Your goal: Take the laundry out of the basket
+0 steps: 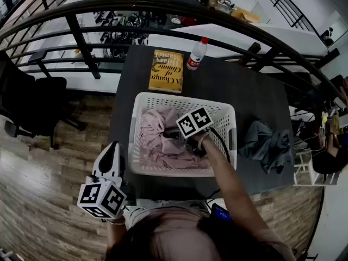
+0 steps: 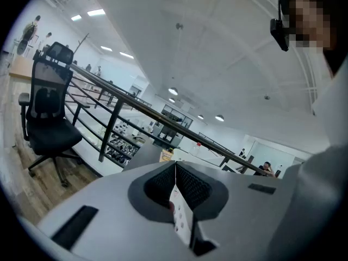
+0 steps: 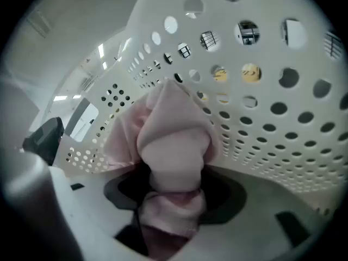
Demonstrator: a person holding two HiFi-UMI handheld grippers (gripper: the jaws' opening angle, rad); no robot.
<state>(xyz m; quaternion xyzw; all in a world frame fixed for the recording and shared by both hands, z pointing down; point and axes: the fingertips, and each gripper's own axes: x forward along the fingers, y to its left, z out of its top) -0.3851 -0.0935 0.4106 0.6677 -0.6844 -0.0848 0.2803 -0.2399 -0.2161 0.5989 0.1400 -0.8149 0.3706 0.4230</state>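
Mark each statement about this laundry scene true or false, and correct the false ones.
1. Pink cloth lies in the basket. True.
2. The bottle is inside the basket. False: it is on the table, beyond the basket.
3. A grey garment lies on the table beside the basket. True.
4. The left hand-held gripper holds the book. False: its jaws are together on nothing, and the book lies on the table.
5. The right hand-held gripper has pink cloth between its jaws. True.
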